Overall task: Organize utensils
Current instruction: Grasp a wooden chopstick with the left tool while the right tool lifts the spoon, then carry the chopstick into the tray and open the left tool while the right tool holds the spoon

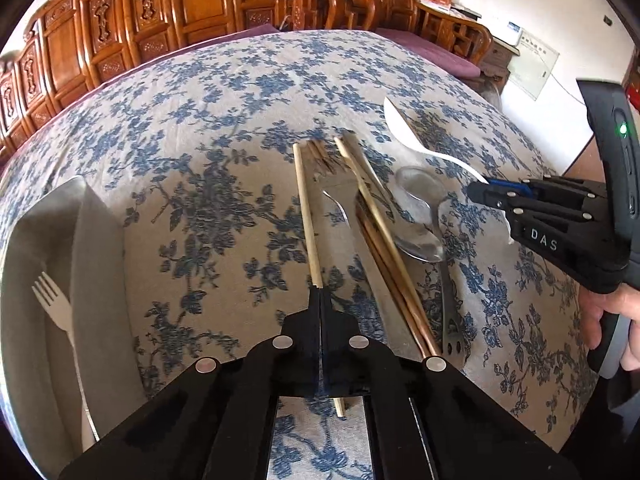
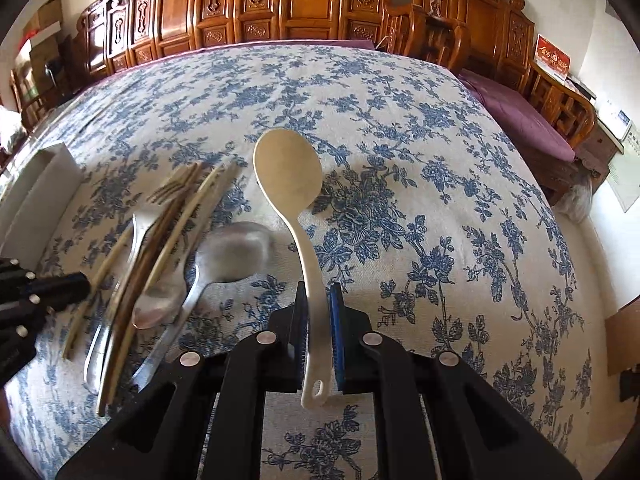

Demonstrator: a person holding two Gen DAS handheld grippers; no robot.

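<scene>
Both tongs clamped: left tongs (image 1: 321,292) on chopstick (image 1: 305,212), right tongs (image 2: 318,312) on white spoon (image 2: 294,200).

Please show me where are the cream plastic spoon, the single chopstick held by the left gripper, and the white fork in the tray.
cream plastic spoon (image 2: 287,172): right wrist view, on the bowl.
single chopstick (image 1: 307,216): left wrist view, middle of the shaft.
white fork (image 1: 51,300): left wrist view, at the base of the tines.

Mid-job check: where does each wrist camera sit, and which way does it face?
Left wrist: on the left hand-held gripper, shut on a pale bamboo chopstick; faces across the blue floral tablecloth.
Right wrist: on the right hand-held gripper, holding a cream plastic spoon; same direction.
Shared: the utensil pile, and each other's gripper.
</scene>
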